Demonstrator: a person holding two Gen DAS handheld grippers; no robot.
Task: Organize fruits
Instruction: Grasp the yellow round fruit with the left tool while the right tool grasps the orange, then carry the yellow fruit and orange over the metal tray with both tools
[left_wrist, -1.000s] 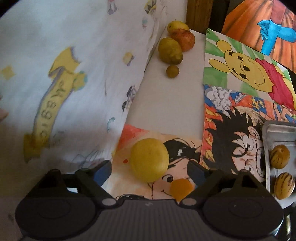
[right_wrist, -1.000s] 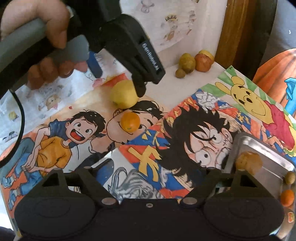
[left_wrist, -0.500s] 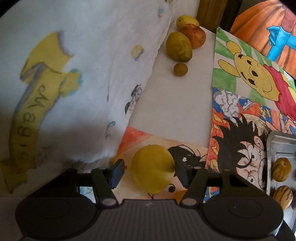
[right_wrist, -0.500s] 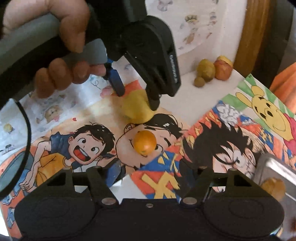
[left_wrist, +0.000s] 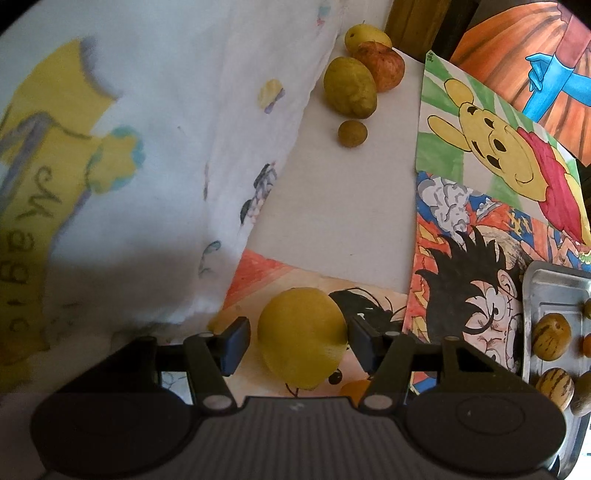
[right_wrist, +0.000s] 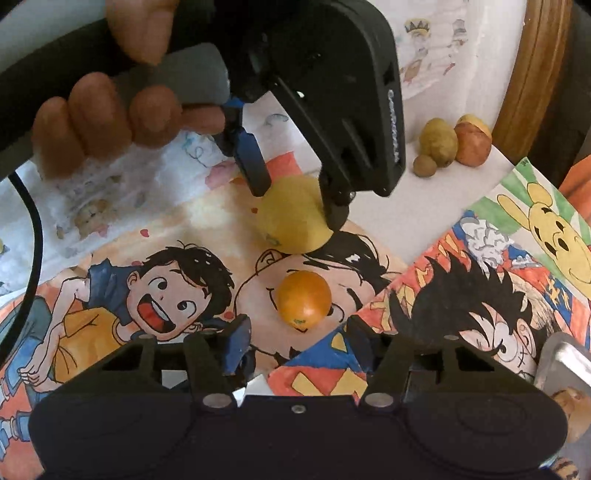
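A yellow lemon-like fruit (left_wrist: 301, 336) (right_wrist: 291, 221) rests on a cartoon drawing, between the fingers of my left gripper (left_wrist: 299, 345) (right_wrist: 295, 199). Its jaws stand open but narrow: the right pad (left_wrist: 364, 345) touches the fruit, and the left pad (left_wrist: 234, 343) is a sliver off it. A small orange fruit (right_wrist: 303, 301) lies just ahead of my right gripper (right_wrist: 299, 347), which is open and empty. A metal tray (left_wrist: 532, 280) (right_wrist: 557, 354) at the right holds striped fruits (left_wrist: 550, 334).
Against the back stand a greenish lemon (left_wrist: 349, 88) (right_wrist: 437, 142), a red apple (left_wrist: 380, 68), a yellow fruit (left_wrist: 365, 35) and a small round fruit (left_wrist: 352, 133). A printed white cloth (left_wrist: 147, 147) rises on the left. A person's hand (right_wrist: 92, 114) grips the left tool's handle.
My left gripper came forward around the yellow fruit and its jaws narrowed onto it. My right gripper moved closer to the orange fruit, leaving the tray at its right edge.
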